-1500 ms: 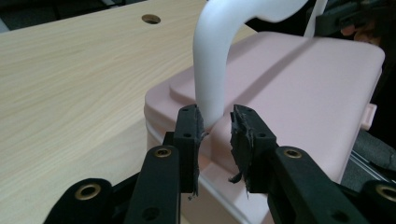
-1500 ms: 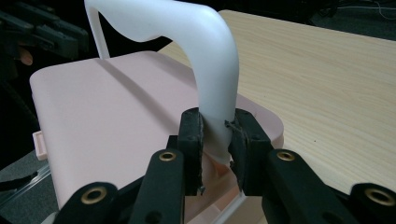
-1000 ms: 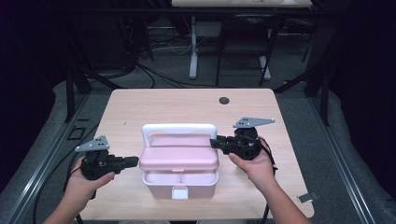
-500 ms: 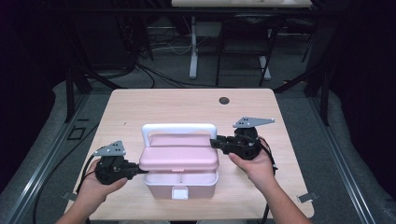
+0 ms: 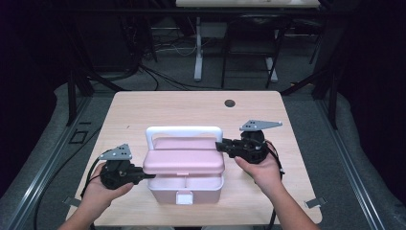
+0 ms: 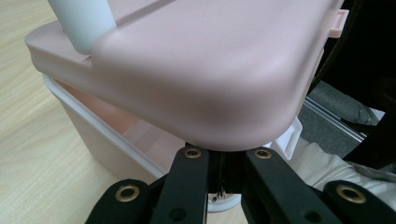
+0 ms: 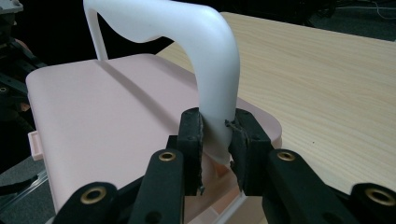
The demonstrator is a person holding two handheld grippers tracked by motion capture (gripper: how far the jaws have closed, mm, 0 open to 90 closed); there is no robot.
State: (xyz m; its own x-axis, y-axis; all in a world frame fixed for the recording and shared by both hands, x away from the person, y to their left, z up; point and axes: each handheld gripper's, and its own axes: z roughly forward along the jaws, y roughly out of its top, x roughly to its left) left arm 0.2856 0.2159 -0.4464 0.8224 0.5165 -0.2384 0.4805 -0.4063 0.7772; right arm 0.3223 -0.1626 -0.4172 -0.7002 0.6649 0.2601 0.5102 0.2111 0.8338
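A pink storage box (image 5: 186, 170) sits on the wooden bench (image 5: 158, 105), toward the person's edge of it. Its lid (image 5: 184, 158) is raised a little at the front, leaving a gap above the translucent base (image 5: 191, 184).

The right gripper (image 7: 215, 133) pinches the right-hand leg of the box's white handle (image 7: 205, 56) between its jaws, at the base where the leg meets the lid. The left gripper (image 6: 223, 158) has its jaws pressed together, tips tucked just under the lid's rounded front-left corner, gripping nothing.

The risk from here is slip. The lid is smooth, matte plastic with soft rounded corners, so shut jaw tips prying beneath it could skate off and let the lid drop. The handle is glossy and curved; a pinch this low on it could twist in the jaws. If the left gripper pushes sideways rather than up, the light box may slide across the smooth wood-grain bench instead of opening. A small dark round thing (image 5: 230, 102) lies beyond the box, well clear.
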